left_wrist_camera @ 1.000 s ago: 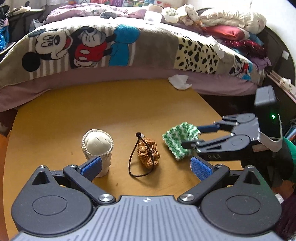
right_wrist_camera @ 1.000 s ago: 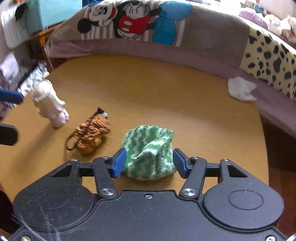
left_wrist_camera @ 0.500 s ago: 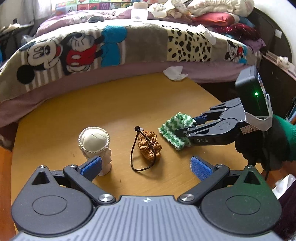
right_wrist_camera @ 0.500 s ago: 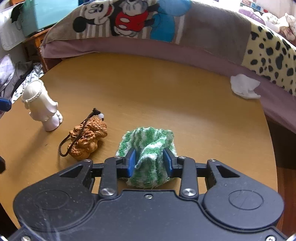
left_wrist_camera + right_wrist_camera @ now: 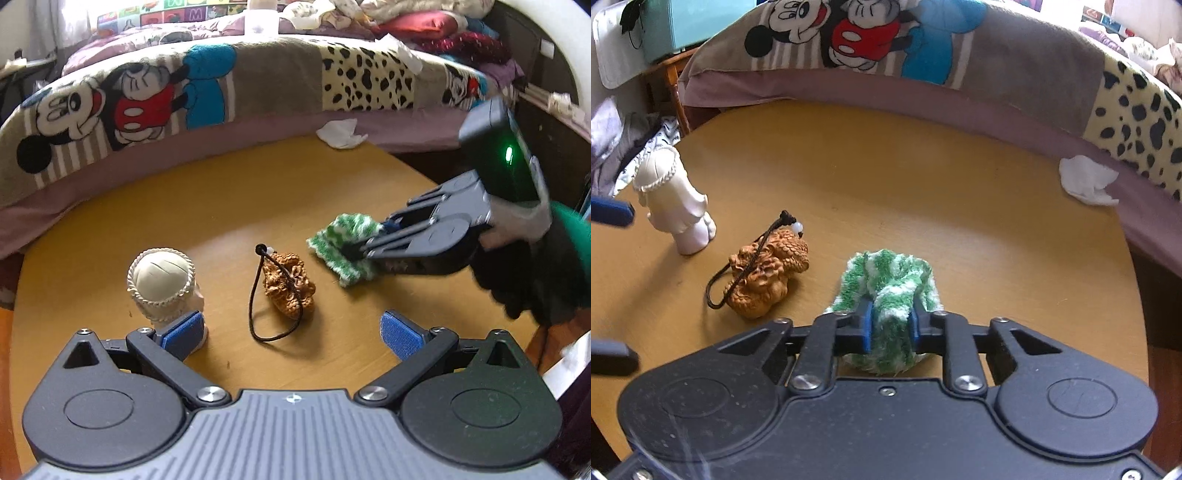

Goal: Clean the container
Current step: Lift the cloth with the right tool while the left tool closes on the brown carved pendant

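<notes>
A small white container (image 5: 162,284) with a rope-trimmed domed top stands on the round wooden table (image 5: 207,206), just ahead of my left gripper's left finger. My left gripper (image 5: 291,332) is open and holds nothing. The same white container (image 5: 674,206) shows at the far left in the right wrist view. My right gripper (image 5: 890,325) is shut on a green and white fuzzy cloth (image 5: 890,288). In the left wrist view the cloth (image 5: 340,240) sits at the tip of the right gripper (image 5: 354,251), low over the table.
A brown carved charm (image 5: 290,282) with a black cord lies between container and cloth; the charm (image 5: 764,273) also shows in the right wrist view. A crumpled white tissue (image 5: 340,133) lies at the table's far edge. A bed with a cartoon blanket (image 5: 147,99) borders the table.
My right gripper closed from open onto the green and white cloth and pinched it tighter. The left gripper stayed open and drew back a little, higher over the table.
</notes>
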`<state>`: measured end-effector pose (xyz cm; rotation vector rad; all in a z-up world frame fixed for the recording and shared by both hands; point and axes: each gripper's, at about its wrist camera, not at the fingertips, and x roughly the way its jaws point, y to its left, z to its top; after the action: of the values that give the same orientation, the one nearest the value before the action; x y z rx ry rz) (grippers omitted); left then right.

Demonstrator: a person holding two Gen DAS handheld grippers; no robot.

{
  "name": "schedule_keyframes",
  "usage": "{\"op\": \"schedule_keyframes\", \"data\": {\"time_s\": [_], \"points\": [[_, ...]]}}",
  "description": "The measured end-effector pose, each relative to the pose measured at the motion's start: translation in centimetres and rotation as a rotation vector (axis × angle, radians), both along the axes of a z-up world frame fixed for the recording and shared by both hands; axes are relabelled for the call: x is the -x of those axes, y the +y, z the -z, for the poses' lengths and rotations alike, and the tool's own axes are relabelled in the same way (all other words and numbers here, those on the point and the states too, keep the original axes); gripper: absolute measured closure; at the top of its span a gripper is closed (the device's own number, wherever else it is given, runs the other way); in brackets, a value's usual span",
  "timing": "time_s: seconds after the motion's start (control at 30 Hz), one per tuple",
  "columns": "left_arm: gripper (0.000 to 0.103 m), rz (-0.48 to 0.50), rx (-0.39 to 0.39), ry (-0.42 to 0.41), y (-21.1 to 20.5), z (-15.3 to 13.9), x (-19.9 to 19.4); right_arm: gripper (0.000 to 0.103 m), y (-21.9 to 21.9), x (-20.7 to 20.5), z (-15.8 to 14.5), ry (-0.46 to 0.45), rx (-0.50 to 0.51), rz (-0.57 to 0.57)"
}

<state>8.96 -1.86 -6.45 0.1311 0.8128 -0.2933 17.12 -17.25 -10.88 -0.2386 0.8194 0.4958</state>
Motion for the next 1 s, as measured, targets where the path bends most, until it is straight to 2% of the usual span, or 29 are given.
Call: {"op": "schedule_keyframes", "data": {"time_s": [0.13,0.3,0.43,0.47,0.5,0.53,0.57,0.67,0.8,0.87,1.0], "points": [[0.000,-0.007,-0.028,0.008,-0.4,0.7,-0.5,0.089,-0.9,-0.4,-0.3,0.042,-0.062,0.010],[0.003,-0.014,0.003,0.019,-0.7,1.6,-0.9,0.089,-1.8,-0.6,-1.8,0.066,-0.160,0.009],[0.032,-0.023,-0.011,0.025,-1.0,2.6,-1.6,0.089,-2.1,-0.6,-3.3,0.032,-0.185,0.015],[0.034,-0.024,-0.016,0.026,-1.1,2.9,-1.7,0.088,-2.3,-0.7,-3.5,0.030,-0.190,0.021],[0.034,-0.018,-0.032,0.027,-1.2,3.3,-1.9,0.088,-2.5,-0.8,-3.5,0.032,-0.195,0.027],[0.040,-0.011,-0.049,0.028,-1.3,3.7,-2.1,0.088,-2.6,-0.9,-3.5,0.033,-0.199,0.032],[0.051,-0.004,-0.067,0.028,-1.4,4.0,-2.2,0.088,-2.7,-1.0,-3.5,0.035,-0.202,0.034],[0.067,0.034,-0.151,0.002,-2.0,4.2,-2.1,0.088,-3.1,-1.0,-3.5,0.035,-0.203,0.035],[0.077,0.085,-0.263,-0.032,-2.9,4.5,-1.8,0.088,-3.6,-1.0,-3.6,0.039,-0.205,0.034],[0.089,0.109,-0.309,-0.044,-3.5,4.7,-1.6,0.088,-3.7,-1.1,-3.6,0.041,-0.201,0.034],[0.098,0.133,-0.324,-0.047,-3.8,4.9,-1.3,0.088,-3.7,-1.0,-3.5,0.043,-0.194,0.030]]}}
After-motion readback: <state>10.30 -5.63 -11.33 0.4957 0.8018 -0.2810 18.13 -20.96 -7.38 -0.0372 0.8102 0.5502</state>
